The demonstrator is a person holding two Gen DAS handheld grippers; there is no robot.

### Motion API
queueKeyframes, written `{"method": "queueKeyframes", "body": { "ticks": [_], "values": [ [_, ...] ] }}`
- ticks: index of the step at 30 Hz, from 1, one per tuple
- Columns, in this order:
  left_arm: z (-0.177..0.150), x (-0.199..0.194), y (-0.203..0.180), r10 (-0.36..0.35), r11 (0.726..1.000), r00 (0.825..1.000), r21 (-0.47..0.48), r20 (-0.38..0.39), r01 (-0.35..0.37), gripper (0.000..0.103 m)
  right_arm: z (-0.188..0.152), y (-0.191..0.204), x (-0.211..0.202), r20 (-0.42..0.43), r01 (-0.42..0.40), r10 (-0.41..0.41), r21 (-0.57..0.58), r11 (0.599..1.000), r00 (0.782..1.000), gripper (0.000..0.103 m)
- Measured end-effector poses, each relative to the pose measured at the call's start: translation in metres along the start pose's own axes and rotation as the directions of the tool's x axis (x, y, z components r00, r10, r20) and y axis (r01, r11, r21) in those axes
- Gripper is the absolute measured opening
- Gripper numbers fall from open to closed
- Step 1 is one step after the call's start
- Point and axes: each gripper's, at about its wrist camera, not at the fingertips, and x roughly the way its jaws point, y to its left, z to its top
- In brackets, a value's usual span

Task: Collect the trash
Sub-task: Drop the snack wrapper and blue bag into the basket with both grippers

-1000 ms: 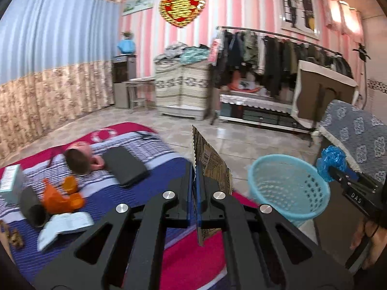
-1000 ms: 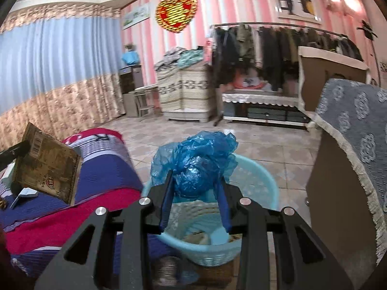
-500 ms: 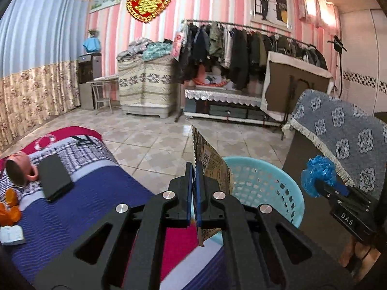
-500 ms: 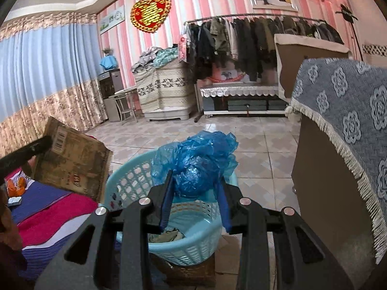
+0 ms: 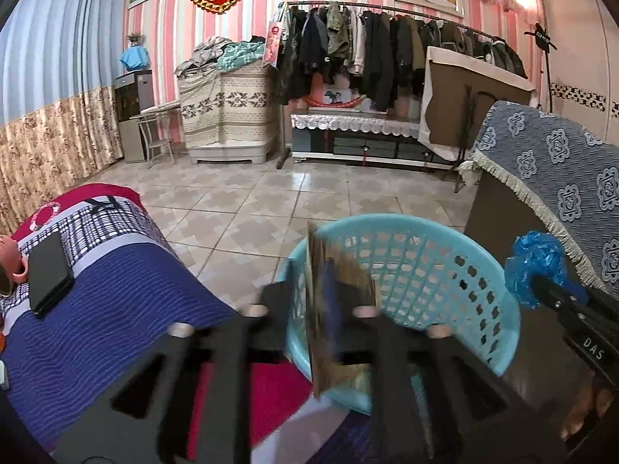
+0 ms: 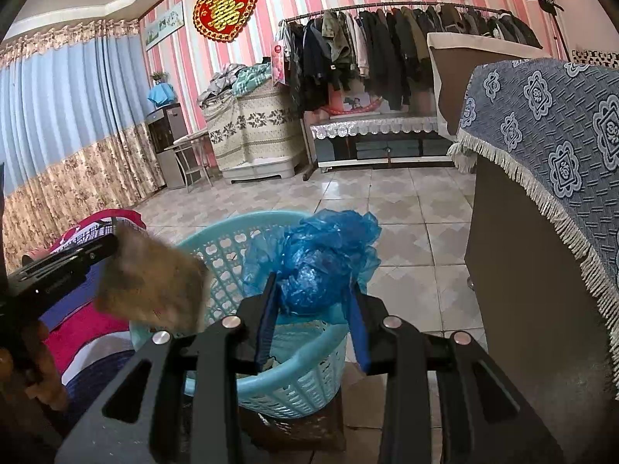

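A light blue plastic basket [image 5: 456,270] stands on the floor beside the bed; it also shows in the right wrist view [image 6: 294,379], with some trash inside. My left gripper [image 5: 321,301] has opened, its fingers blurred and spread, and a brown cardboard piece [image 5: 321,309] sits loose between them over the basket's near rim; it is blurred in the right wrist view [image 6: 151,286]. My right gripper [image 6: 313,301] is shut on a crumpled blue plastic bag [image 6: 317,259] above the basket; the bag also shows in the left wrist view [image 5: 536,263].
A bed with a blue, red and checked cover [image 5: 100,301] lies to the left, with a black phone [image 5: 48,274] on it. A cabinet draped in a blue patterned cloth [image 6: 541,123] stands close on the right. Tiled floor [image 5: 247,208] runs to a clothes rack [image 5: 387,50].
Both grippers moved closer over the basket. The left gripper's fingers have spread apart from the cardboard, which is now blurred. The right gripper still holds the blue bag.
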Motion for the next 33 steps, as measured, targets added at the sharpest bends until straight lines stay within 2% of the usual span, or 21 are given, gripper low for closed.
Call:
{"method": "queueKeyframes", "body": {
  "ticks": [1, 2, 4, 8, 14, 23, 25, 26, 30, 33],
  "values": [
    [0.001, -0.001, 0.001, 0.012, 1.000, 1.000, 0.000, 0.007, -0.012, 0.045, 0.000, 0.001, 0.001, -0.002, -0.002, 0.002, -0.002, 1.000, 1.000, 0.034],
    [0.003, -0.004, 0.004, 0.040, 0.999, 0.999, -0.001, 0.019, -0.040, 0.056, 0.000, 0.004, 0.002, -0.002, -0.002, 0.002, -0.005, 1.000, 1.000, 0.034],
    [0.005, -0.009, 0.011, 0.064, 0.998, 0.997, -0.010, 0.033, -0.064, 0.062, 0.000, 0.008, 0.006, -0.003, -0.004, 0.004, -0.020, 1.000, 1.000, 0.034],
    [0.011, -0.019, 0.028, 0.130, 0.991, 0.989, -0.029, 0.064, -0.129, 0.091, 0.003, 0.016, 0.012, -0.001, -0.013, 0.013, -0.042, 0.999, 1.000, 0.034],
    [0.017, -0.025, 0.061, 0.195, 0.978, 0.979, -0.085, 0.063, -0.189, 0.097, 0.008, 0.035, 0.027, -0.003, -0.027, 0.026, -0.069, 0.997, 1.000, 0.034],
    [0.010, -0.033, 0.094, 0.272, 0.957, 0.961, -0.117, 0.040, -0.266, 0.097, 0.009, 0.066, 0.069, -0.044, -0.035, 0.031, -0.097, 0.995, 0.999, 0.036],
    [0.008, -0.036, 0.096, 0.279, 0.955, 0.960, -0.120, 0.041, -0.272, 0.097, 0.009, 0.068, 0.076, -0.065, -0.029, 0.022, -0.098, 0.995, 0.998, 0.053],
    [0.007, -0.038, 0.097, 0.281, 0.954, 0.959, -0.122, 0.039, -0.275, 0.097, 0.009, 0.069, 0.079, -0.073, -0.027, 0.020, -0.099, 0.995, 0.997, 0.069],
    [0.005, -0.048, 0.103, 0.292, 0.949, 0.955, -0.140, 0.045, -0.283, 0.097, 0.010, 0.073, 0.080, -0.097, -0.014, 0.002, -0.124, 0.992, 0.995, 0.083],
    [0.003, -0.056, 0.111, 0.296, 0.945, 0.954, -0.160, 0.046, -0.286, 0.097, 0.011, 0.074, 0.069, -0.076, -0.003, -0.007, -0.133, 0.991, 0.997, 0.091]
  ]
}}
